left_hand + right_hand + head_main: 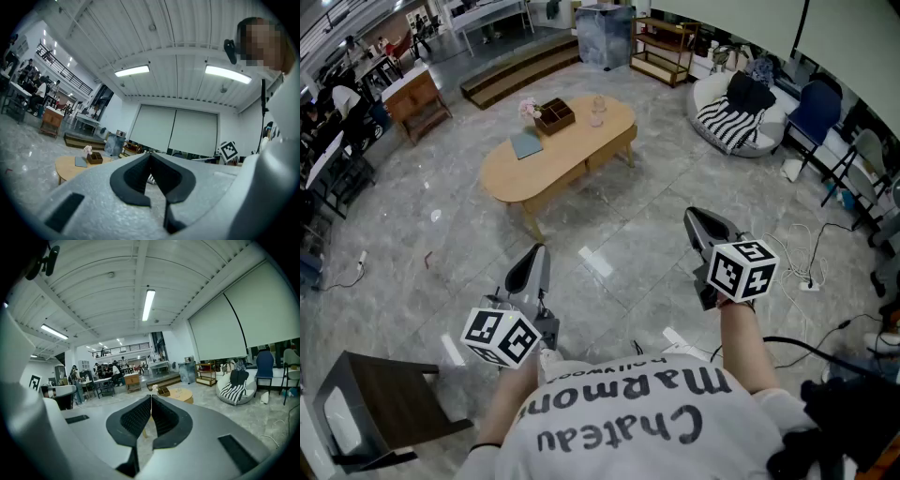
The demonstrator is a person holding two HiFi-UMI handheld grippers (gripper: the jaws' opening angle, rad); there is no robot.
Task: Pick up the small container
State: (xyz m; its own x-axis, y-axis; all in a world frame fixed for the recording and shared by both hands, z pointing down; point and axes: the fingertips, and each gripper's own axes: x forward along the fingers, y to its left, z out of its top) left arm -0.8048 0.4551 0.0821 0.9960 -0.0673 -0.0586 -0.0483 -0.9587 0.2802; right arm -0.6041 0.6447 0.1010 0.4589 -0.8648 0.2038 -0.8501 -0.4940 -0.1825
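Observation:
The small container [598, 112], a clear pinkish jar, stands near the far end of an oval wooden table [572, 161] several steps ahead of me. A brown box [555, 115] with pink flowers and a grey-blue book [526, 143] lie beside it. My left gripper [539, 251] is held low near my body, shut and empty. My right gripper [695, 217] is also shut and empty, raised at my right. In the left gripper view the shut jaws [151, 154] point past the table [65, 167]. In the right gripper view the closed jaws [151, 397] aim toward the table [183, 395].
A dark chair [382, 405] stands at my lower left. A white beanbag with a striped cushion [739, 118] sits at the back right, with folding chairs [853, 164] and floor cables [809, 265] beyond. A shelf [662, 49] and steps [517, 67] lie behind the table.

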